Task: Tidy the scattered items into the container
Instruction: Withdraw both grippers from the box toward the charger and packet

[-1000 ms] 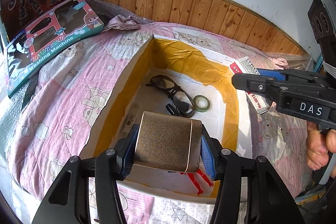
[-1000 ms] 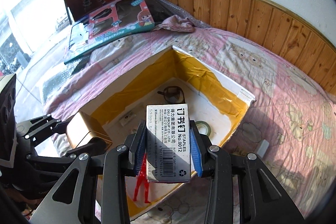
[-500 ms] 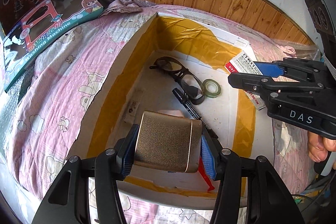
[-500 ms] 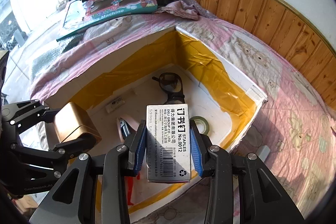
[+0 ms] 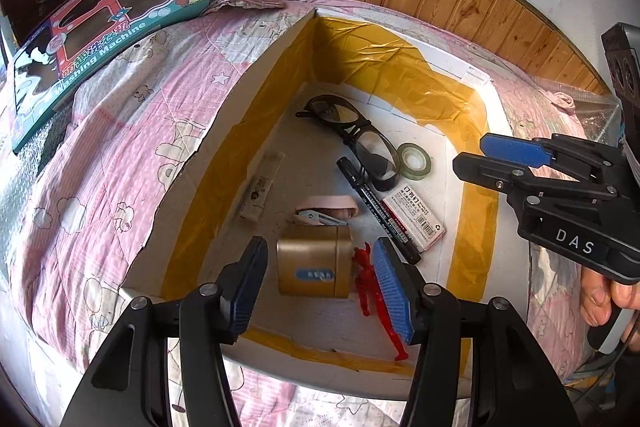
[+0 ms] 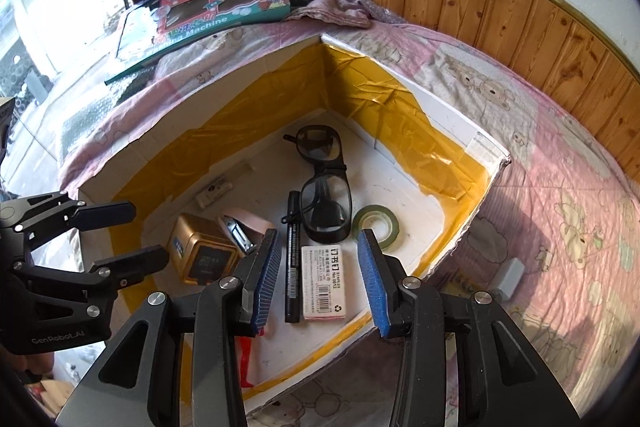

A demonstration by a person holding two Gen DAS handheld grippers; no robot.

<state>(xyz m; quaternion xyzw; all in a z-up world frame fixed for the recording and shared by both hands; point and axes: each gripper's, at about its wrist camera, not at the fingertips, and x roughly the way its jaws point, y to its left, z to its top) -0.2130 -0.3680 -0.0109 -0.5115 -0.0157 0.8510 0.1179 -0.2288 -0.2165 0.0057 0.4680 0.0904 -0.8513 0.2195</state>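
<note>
Both tools (image 5: pixel 320 283) (image 6: pixel 320 279) wide, empty; staples box (image 6: pixel 323 281) flat in container (image 6: pixel 224 131), lengthwise beside marker (image 6: pixel 293 259).

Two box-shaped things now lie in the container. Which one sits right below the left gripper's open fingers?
The gold tin, lying directly below the left gripper, beside the red figure. The flat white staples box lies farther right, against the black marker.

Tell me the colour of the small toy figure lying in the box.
Red. The toy figure shows best in the left wrist view, beside the gold tin.
</note>
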